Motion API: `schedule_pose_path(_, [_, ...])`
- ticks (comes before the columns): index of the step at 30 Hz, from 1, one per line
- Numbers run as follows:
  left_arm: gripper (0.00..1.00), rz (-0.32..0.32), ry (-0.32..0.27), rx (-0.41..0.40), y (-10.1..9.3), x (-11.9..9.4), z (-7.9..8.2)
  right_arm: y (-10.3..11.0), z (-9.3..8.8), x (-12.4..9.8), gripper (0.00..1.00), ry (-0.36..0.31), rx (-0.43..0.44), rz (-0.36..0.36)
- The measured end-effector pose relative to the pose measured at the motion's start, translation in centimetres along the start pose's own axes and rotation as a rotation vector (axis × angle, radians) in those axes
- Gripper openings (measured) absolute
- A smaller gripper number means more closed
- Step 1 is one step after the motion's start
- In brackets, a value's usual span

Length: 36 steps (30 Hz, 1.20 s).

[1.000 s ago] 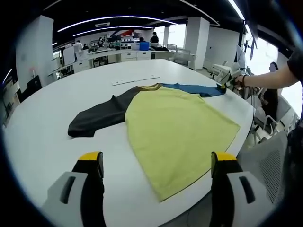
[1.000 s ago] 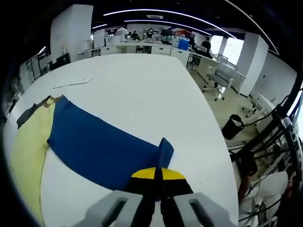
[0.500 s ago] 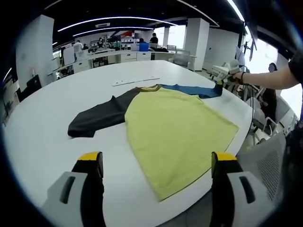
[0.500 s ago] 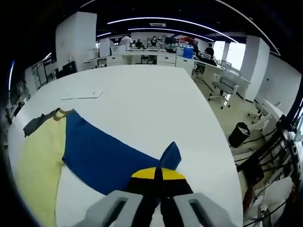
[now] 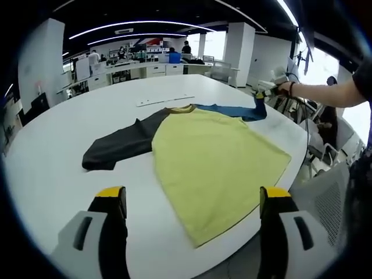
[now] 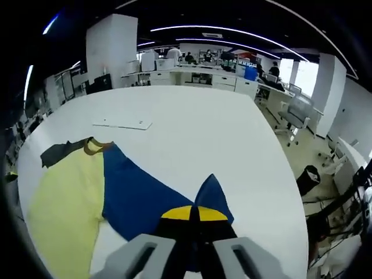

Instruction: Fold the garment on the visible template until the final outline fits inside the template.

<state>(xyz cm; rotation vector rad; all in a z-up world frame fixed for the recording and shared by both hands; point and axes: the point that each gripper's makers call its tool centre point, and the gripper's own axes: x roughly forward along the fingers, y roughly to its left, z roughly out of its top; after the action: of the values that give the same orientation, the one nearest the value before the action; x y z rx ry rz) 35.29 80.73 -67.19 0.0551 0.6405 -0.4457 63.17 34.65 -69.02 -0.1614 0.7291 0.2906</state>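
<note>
Meanwhile, on a white desk [image 5: 46, 168], the garment [image 5: 215, 157] lies spread flat; the right tool [image 6: 194, 216], jaws clamped together, lifts its blue sleeve [image 6: 145, 195], while the left tool [image 5: 192, 200] hovers wide open, holding nothing.

Open-plan office around a large, round-edged white tabletop [image 5: 52, 168].

Long curved white light strips [image 6: 232, 32] run across the dark ceiling. White square pillars [image 5: 241, 49] stand on a pale floor, and bright windows [image 5: 325, 67] glow at the far side. Rows of white office desks [image 6: 203, 75] with monitors and seated people line the back of the room. A grey swivel chair [image 6: 296, 110] and a black waste bin [image 6: 308, 174] stand just beyond the tabletop's edge, with dark cables [image 6: 343, 197] nearby.
</note>
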Motion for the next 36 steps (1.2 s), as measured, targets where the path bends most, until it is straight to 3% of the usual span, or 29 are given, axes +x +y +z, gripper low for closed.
schedule_pose_path(23, [0.92,-0.015,0.007,0.011,-0.2,-0.4,-0.4,10.2,4.9,1.8,0.0,-0.031,-0.069,0.149])
schedule_pose_path(36, [0.92,-0.01,0.012,0.019,-0.2,-0.5,-0.5,13.4,6.4,1.9,0.0,-0.031,-0.089,0.202])
